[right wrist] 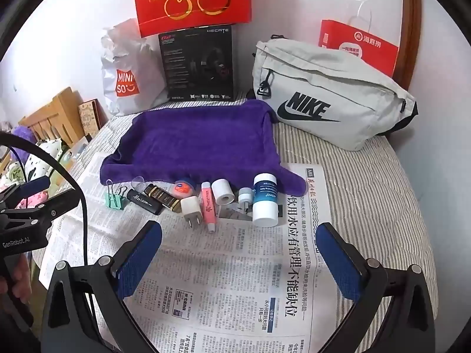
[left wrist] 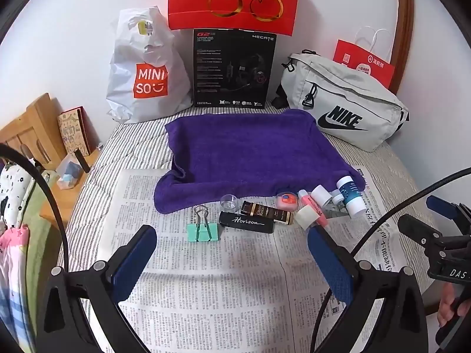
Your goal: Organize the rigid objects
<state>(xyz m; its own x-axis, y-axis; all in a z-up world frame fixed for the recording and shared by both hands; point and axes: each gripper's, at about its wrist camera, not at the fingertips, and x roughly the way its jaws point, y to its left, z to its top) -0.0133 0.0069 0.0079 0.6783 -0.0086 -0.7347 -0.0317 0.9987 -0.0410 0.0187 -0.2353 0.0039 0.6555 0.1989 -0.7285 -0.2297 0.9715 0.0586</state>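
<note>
- Left gripper (left wrist: 232,260) fingers spread, empty, above newspaper (left wrist: 223,288).
- Right gripper (right wrist: 240,254) fingers spread, empty.
- Small items in a row along towel (left wrist: 244,150) near edge: clip (left wrist: 203,229), lighter (left wrist: 246,222), bottle (right wrist: 265,200).

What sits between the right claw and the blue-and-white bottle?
Nothing visible. The right claw is open over bare newspaper, and the blue-and-white bottle stands upright just beyond it, with a small white cap close on its left.
</note>
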